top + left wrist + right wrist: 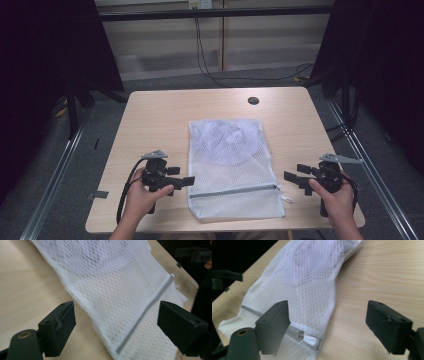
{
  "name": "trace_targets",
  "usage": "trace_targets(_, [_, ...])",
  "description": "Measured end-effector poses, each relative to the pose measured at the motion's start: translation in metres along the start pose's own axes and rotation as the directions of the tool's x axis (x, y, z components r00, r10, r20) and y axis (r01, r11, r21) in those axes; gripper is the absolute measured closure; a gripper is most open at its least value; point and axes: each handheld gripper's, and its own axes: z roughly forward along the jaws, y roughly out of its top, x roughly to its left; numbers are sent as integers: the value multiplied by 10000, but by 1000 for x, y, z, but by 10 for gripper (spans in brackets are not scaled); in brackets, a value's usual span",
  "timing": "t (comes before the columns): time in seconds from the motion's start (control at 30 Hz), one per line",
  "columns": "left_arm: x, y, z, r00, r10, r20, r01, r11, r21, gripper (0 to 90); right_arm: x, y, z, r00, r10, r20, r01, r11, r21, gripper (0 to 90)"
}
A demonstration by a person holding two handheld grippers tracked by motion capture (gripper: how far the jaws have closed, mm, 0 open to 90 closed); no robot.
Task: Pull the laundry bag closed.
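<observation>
Broadly, the wooden table (150, 115) carried a white mesh laundry bag (230, 160) that lay flat in its middle, reaching toward the near edge. Something pale showed dimly through the mesh in the bag's far half. A grey zipper (235, 190) ran across the bag near its near end, and it looked zipped closed, with the small white pull tab (310, 340) at the bag's right edge. The left gripper (181, 177) hovered just beside the bag's left edge, its jaws spread wide and holding nothing. The right gripper (295, 178) sat near the bag's right edge, by the zipper's end, its jaws likewise apart and empty. A small dark round disc (253, 100) lay near the table's far edge, well apart from the bag.
</observation>
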Motion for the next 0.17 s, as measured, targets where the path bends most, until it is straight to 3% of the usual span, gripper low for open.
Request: trace_targets(0.17, [1,2,1,9958,528,-753,-535,9986,-63,117,-3,1,0,9994,-212,291,214,9998,-49,141])
